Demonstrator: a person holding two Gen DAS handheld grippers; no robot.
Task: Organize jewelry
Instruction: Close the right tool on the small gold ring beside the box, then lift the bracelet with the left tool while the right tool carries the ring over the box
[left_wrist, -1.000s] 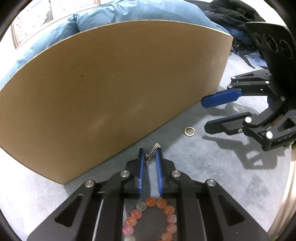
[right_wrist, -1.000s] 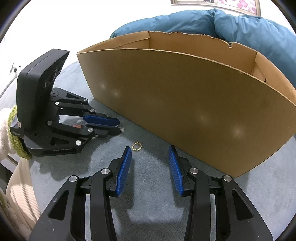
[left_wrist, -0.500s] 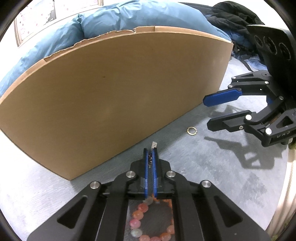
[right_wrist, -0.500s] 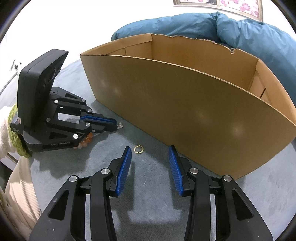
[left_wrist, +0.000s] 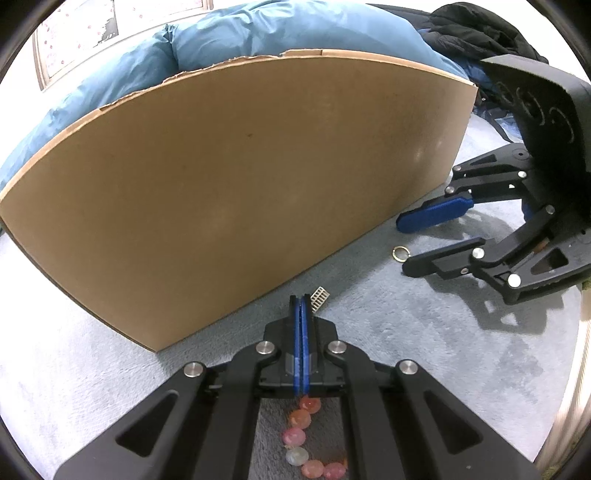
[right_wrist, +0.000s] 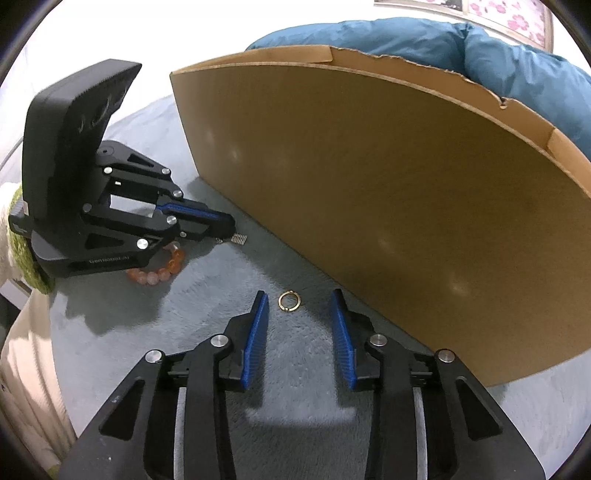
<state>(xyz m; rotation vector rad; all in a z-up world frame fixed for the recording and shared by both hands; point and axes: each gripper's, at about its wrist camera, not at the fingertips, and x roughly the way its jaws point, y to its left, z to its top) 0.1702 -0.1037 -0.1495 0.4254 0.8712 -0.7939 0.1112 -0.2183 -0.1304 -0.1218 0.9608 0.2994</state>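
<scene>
1. Landmark: the large brown cardboard box (left_wrist: 236, 192) stands on a pale grey fleecy blanket (left_wrist: 424, 354); its long outer wall faces both cameras.
2. Left gripper (left_wrist: 301, 301): its blue pads are pressed together just in front of the box wall, near the box's nearer corner. A small silver ladder-patterned metal piece (left_wrist: 320, 297) sticks out at the tips; a short bit of chain shows beside it in the right wrist view (right_wrist: 238, 239). The jaws are clamped on this piece.
3. A bracelet of round pink and orange beads (left_wrist: 303, 439) lies on the blanket under the left gripper's body, on the side away from the box. Whether the metal piece belongs to the bracelet cannot be told.
4. Right gripper (right_wrist: 299, 314): jaws are partly apart and closing, tips low over the blanket, close in front of the box wall.
5. A small gold ring (right_wrist: 289, 301) lies flat on the blanket just before the box wall, between the right gripper's blue fingertips (right_wrist: 260, 314) and nearer the left-hand one. Neither pad touches it.
6. A blue puffy quilt (right_wrist: 480, 55) lies behind the box.
</scene>
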